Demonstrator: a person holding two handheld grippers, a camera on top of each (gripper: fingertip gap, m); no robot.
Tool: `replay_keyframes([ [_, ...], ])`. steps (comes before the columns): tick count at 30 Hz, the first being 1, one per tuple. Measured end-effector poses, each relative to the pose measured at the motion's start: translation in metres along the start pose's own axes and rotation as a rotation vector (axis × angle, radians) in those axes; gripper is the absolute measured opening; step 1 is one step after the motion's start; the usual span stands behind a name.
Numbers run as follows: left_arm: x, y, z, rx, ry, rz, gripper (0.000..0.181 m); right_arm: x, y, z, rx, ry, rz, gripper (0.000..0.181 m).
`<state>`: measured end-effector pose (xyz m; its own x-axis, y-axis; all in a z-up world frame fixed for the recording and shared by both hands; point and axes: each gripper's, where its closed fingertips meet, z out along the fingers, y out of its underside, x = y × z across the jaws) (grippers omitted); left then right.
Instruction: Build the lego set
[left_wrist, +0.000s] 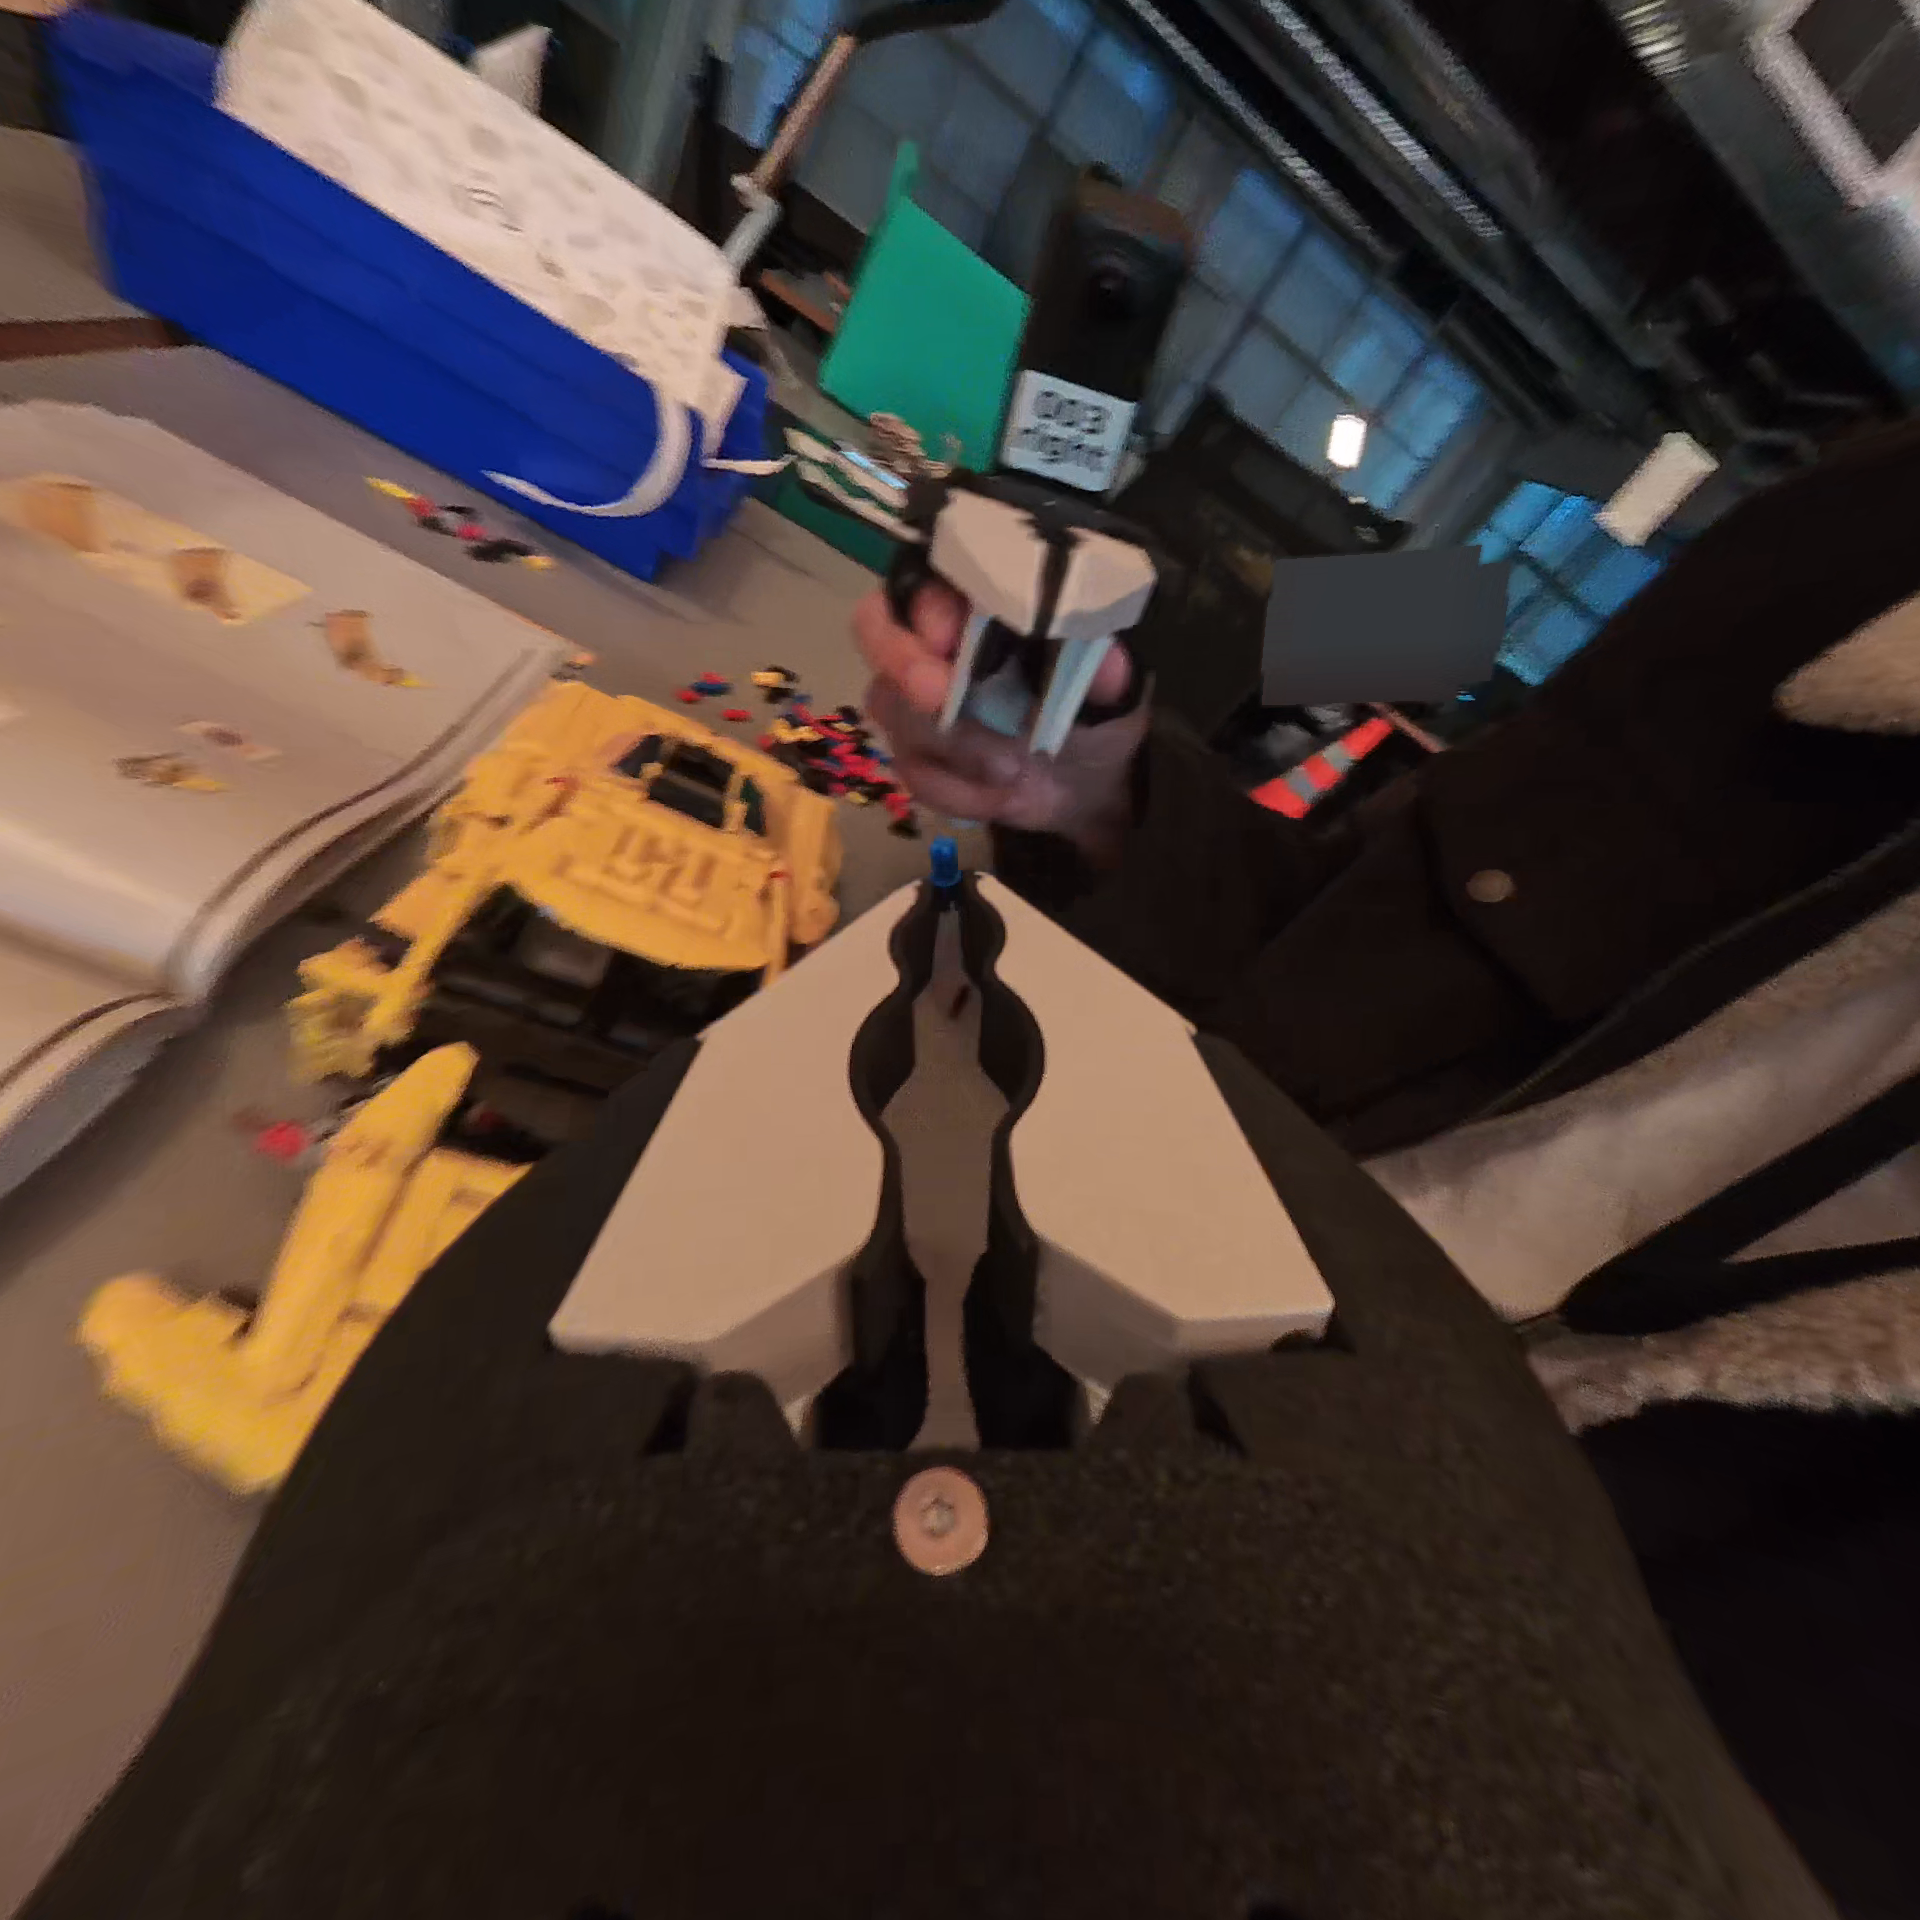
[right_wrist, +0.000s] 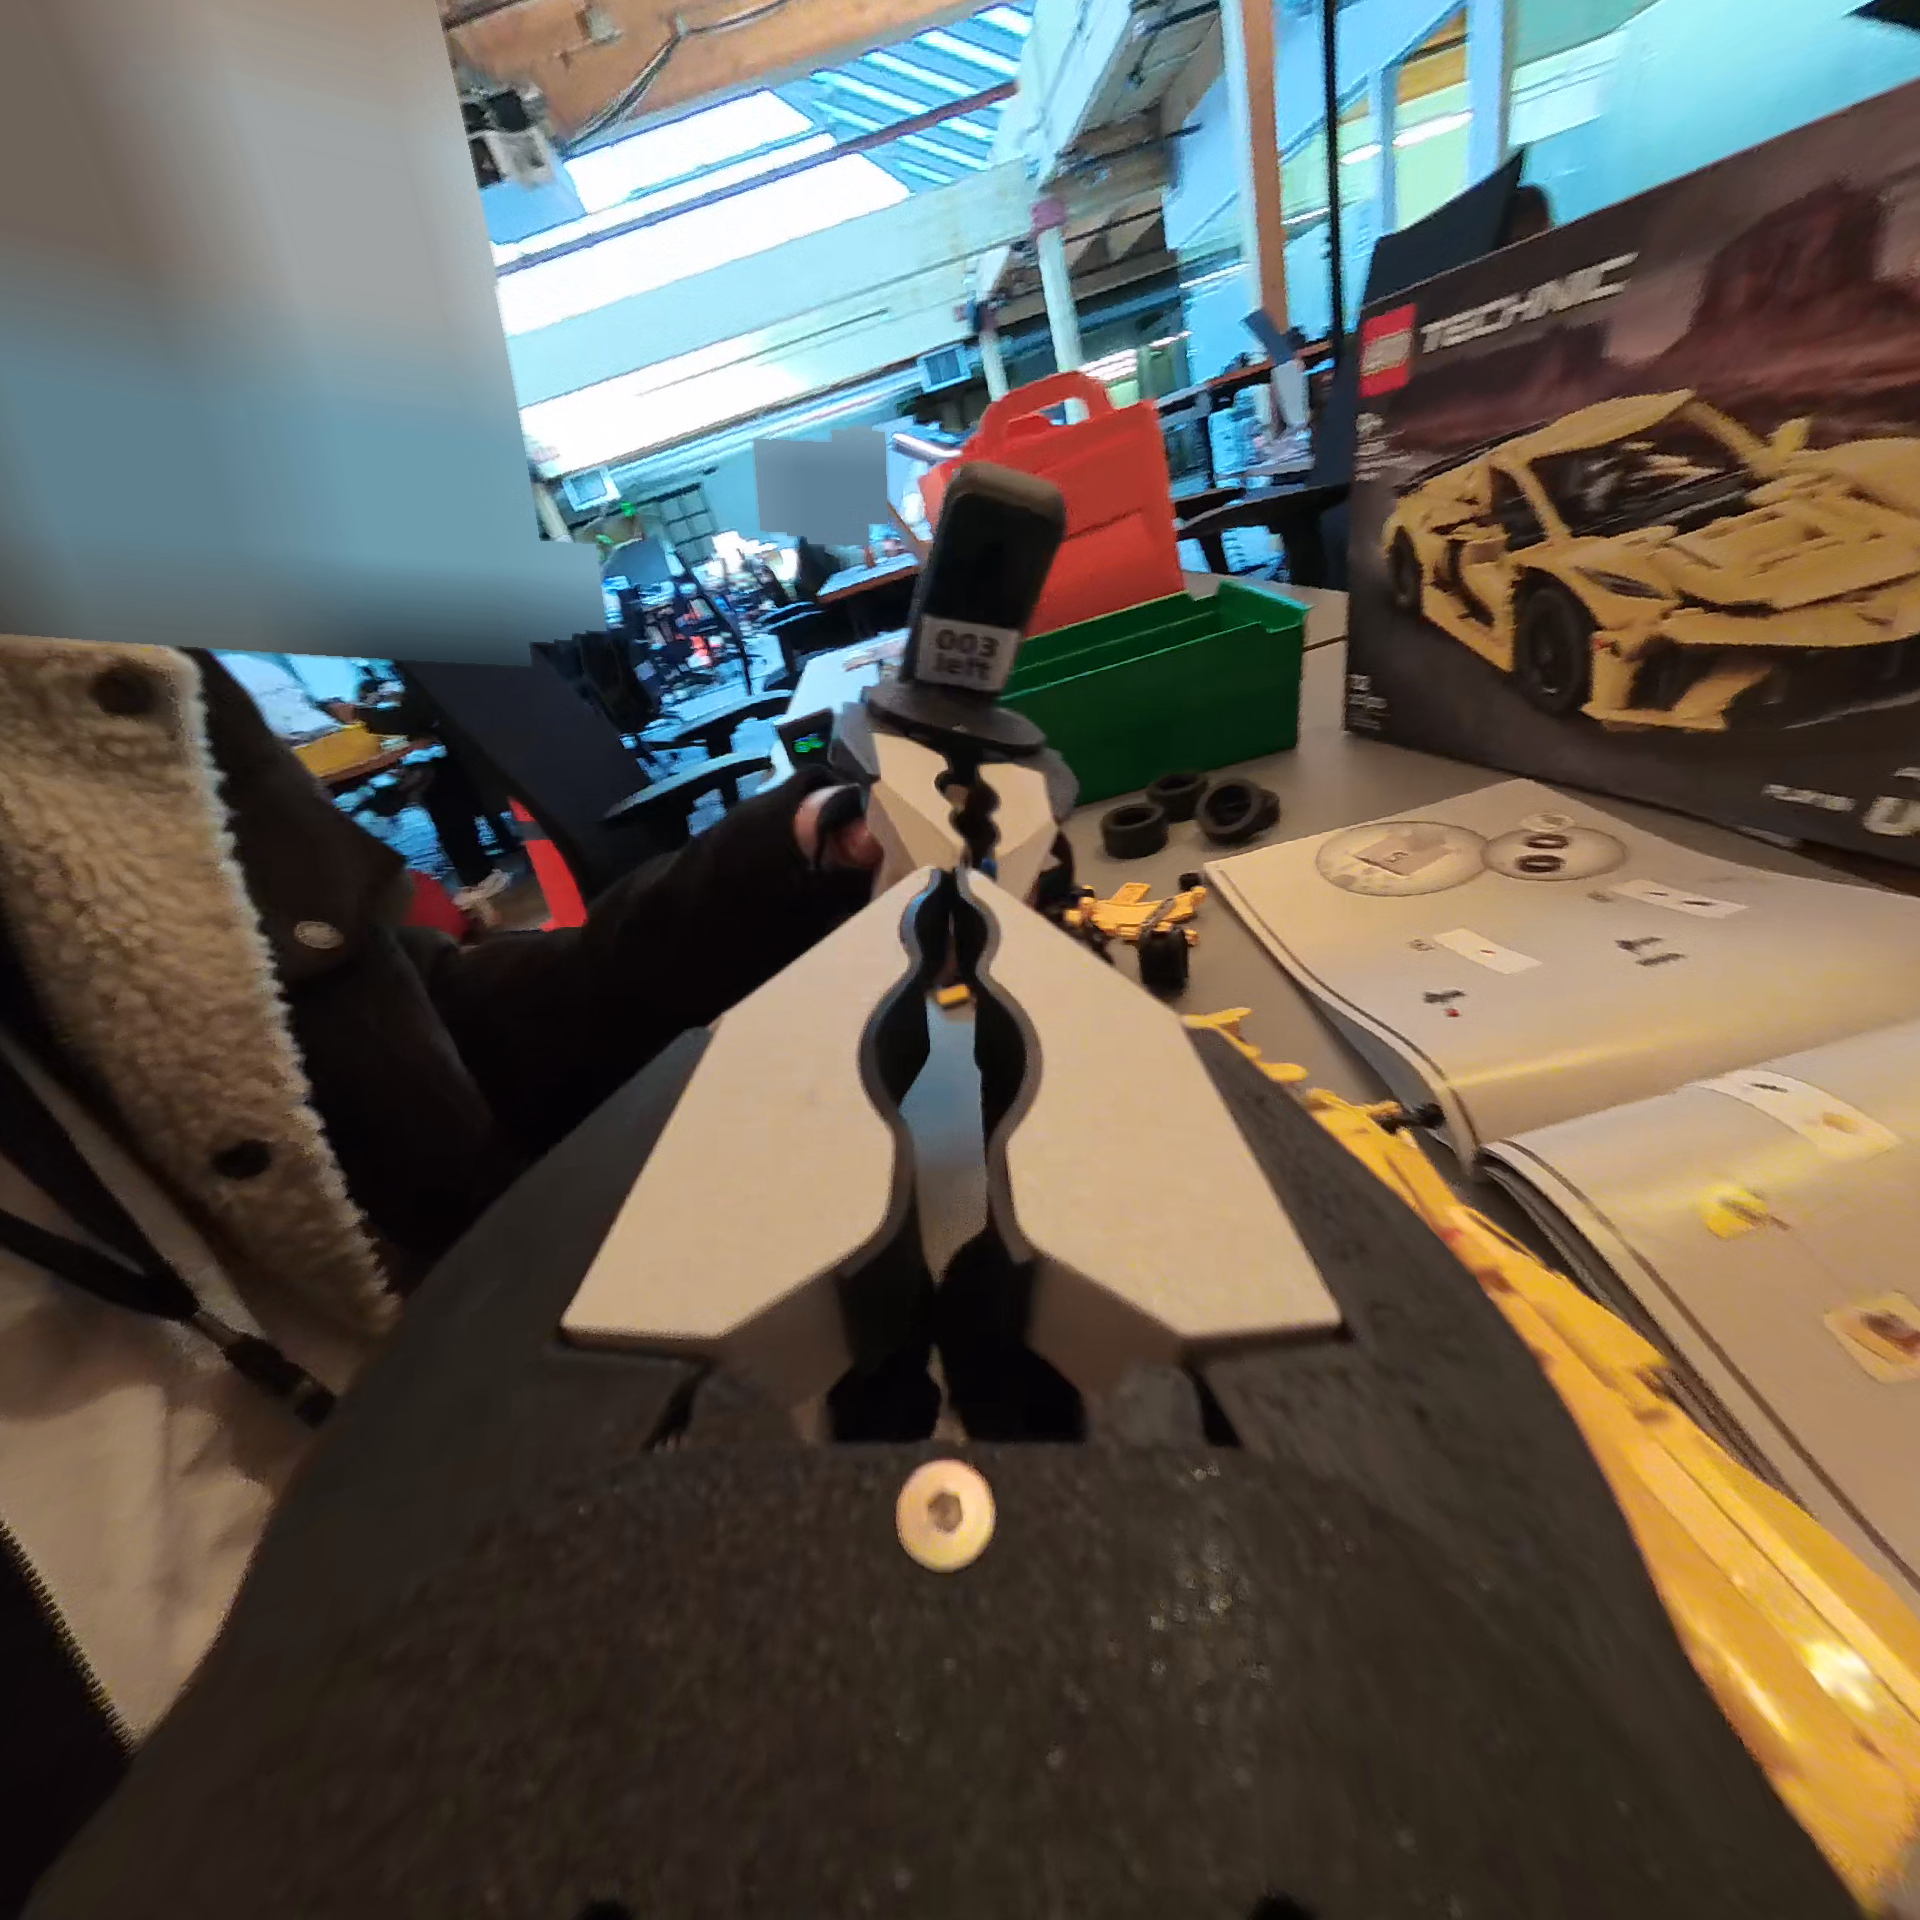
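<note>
The left claw (left_wrist: 943, 902) is pinching a small blue peg (left_wrist: 943, 864) at its closed tips. The yellow car (left_wrist: 582, 894) is sitting on the desk (left_wrist: 125, 1538) to its left. The right claw (right_wrist: 954, 896) is pressing its tips together, seemingly empty-handed, facing the left one.

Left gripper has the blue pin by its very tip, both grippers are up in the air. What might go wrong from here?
1. The left gripper pinches the blue pin only at the fingers' tips, so it may twist or pop out and fall among the loose pieces.
2. The right gripper hovers close ahead; the two could collide.
3. The picture is blurred, so aiming at the yellow car is unsure.
</note>
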<state>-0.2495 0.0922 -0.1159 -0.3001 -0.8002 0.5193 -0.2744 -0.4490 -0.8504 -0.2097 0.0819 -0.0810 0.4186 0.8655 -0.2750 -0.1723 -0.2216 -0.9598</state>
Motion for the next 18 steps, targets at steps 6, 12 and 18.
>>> replay_keyframes([
  [6, -0.003, 0.013, -0.001, -0.072, -0.014, 0.017, 0.004, -0.006, 0.034, 0.001, -0.176, 0.091, -0.052, 0.016],
  [12, 0.008, 0.023, 0.018, -0.147, -0.016, 0.163, 0.004, -0.011, 0.041, 0.026, -0.164, 0.031, 0.124, 0.021],
  [18, 0.014, 0.023, 0.026, -0.158, -0.017, 0.226, 0.004, -0.013, 0.048, 0.032, -0.204, 0.041, 0.107, 0.01],
])
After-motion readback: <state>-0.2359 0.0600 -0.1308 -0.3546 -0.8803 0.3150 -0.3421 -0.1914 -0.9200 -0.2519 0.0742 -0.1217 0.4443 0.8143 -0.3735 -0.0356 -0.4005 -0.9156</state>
